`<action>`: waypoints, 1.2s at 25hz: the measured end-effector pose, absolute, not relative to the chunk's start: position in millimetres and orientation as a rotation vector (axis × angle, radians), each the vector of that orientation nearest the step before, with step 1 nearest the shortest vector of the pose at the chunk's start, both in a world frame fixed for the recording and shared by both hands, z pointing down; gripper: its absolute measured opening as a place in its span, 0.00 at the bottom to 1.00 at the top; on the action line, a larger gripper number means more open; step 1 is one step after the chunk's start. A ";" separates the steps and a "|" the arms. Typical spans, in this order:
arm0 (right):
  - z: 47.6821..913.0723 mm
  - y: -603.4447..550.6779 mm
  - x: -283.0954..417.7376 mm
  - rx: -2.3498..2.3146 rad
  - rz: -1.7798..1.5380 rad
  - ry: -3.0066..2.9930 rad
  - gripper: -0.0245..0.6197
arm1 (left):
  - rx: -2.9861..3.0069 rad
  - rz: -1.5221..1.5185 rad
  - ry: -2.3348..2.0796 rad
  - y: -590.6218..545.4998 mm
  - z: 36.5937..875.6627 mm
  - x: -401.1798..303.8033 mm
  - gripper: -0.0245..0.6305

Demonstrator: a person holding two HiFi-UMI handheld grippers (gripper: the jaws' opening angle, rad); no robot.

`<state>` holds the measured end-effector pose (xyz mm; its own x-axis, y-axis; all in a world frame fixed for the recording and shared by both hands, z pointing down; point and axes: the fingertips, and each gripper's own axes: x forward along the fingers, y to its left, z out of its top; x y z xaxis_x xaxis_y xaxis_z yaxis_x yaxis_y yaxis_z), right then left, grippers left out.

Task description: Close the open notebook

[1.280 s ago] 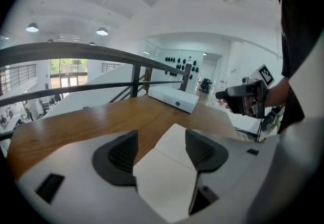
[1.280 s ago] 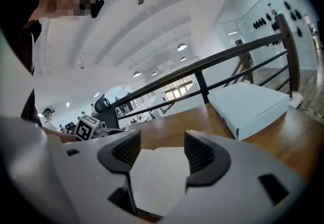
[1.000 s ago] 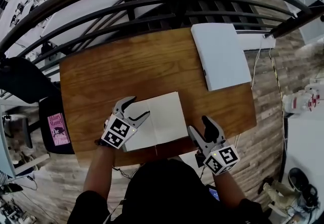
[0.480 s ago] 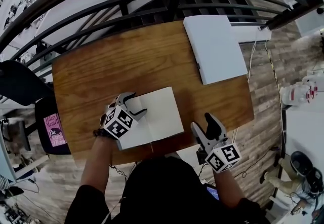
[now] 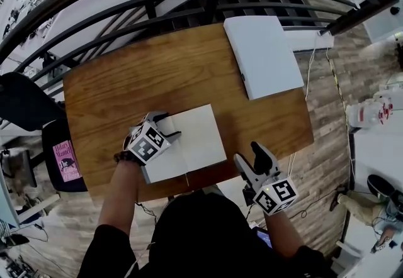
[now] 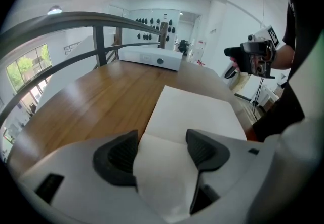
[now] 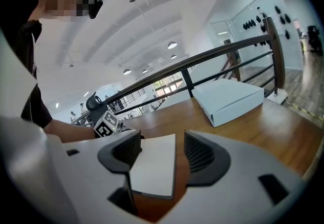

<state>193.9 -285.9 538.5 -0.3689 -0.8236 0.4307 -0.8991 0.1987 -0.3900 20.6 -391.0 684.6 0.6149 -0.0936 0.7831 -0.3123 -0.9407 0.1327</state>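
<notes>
Two grippers differ in reach: the left gripper [image 5: 167, 127], jaws parted, straddles the left page of the notebook [image 5: 196, 138], which lies open at the front edge of the bench [image 5: 126, 88], spine pointing away from the person. The right gripper [image 5: 247, 152], open and empty, hangs farther off.

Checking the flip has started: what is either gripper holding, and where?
Nothing is pinched. Fingers of the left gripper stand apart around the lifted page edge of the notebook; the right gripper is open, empty.

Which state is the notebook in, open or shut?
Open. The notebook has its right page flat on the table; its left leaf shows between the parted jaws of the left claw, not folded over.
</notes>
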 end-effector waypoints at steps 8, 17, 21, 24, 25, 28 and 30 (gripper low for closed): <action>533.9 -268.7 187.8 1.687 0.888 -2.337 0.45 | 2.583 1.250 -0.331 -366.0 683.6 21.1 0.51; 527.6 -243.3 177.5 1.700 0.864 -2.339 0.45 | 2.581 1.209 -0.368 -329.3 681.0 19.6 0.51; 526.9 -231.6 174.7 1.704 0.859 -2.335 0.45 | 2.585 1.198 -0.357 -318.3 680.7 21.0 0.51; 527.0 -222.2 171.2 1.713 0.853 -2.333 0.45 | 2.597 1.196 -0.352 -309.8 680.9 22.7 0.51; 527.2 -218.6 169.6 1.715 0.852 -2.333 0.45 | 2.600 1.193 -0.354 -306.5 681.0 22.6 0.51; 528.1 -208.5 166.0 1.718 0.849 -2.330 0.45 | 2.599 1.186 -0.367 -296.4 680.9 21.6 0.51; 528.5 -202.3 164.9 1.719 0.847 -2.328 0.45 | 2.602 1.183 -0.370 -289.8 680.5 22.7 0.51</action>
<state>164.9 -202.3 528.5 -0.3446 -0.8414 0.4163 -0.9122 0.1954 -0.3602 22.7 -289.8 680.5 0.6363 -0.1226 0.7616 -0.3334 -0.9340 0.1282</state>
